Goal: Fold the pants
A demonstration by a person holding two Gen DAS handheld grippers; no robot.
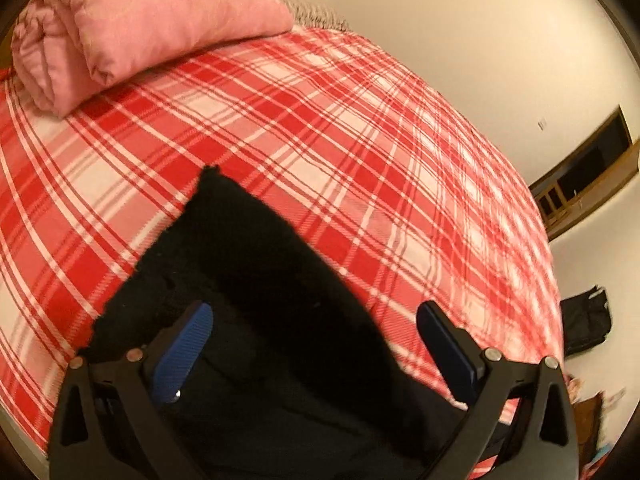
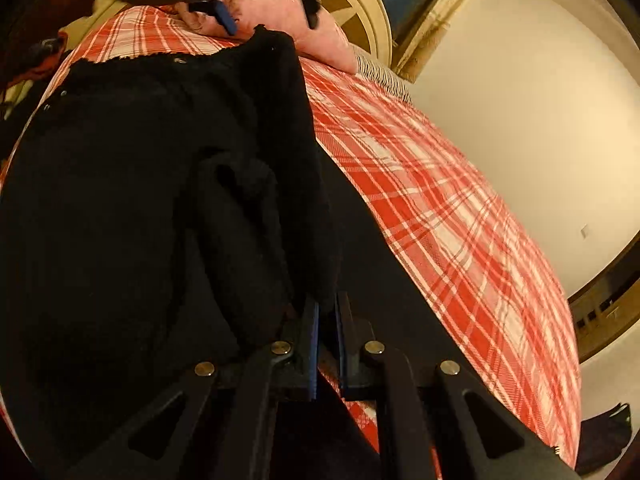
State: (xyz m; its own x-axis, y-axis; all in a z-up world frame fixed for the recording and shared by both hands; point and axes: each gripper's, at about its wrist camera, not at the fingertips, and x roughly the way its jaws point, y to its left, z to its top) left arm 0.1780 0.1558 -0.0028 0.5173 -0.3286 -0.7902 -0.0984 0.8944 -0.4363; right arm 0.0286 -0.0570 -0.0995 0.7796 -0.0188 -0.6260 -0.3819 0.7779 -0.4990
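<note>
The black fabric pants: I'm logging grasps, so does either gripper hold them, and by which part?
The right gripper is shut on a bunched fold of the black fabric pants; which part cannot be told. The left gripper is open, holding nothing.

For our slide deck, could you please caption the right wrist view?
Right gripper shut on a fold of black pants spread over a red plaid bedspread.

Matt black cloth pants (image 2: 140, 160), ribbed blue pads (image 1: 188, 344)
</note>
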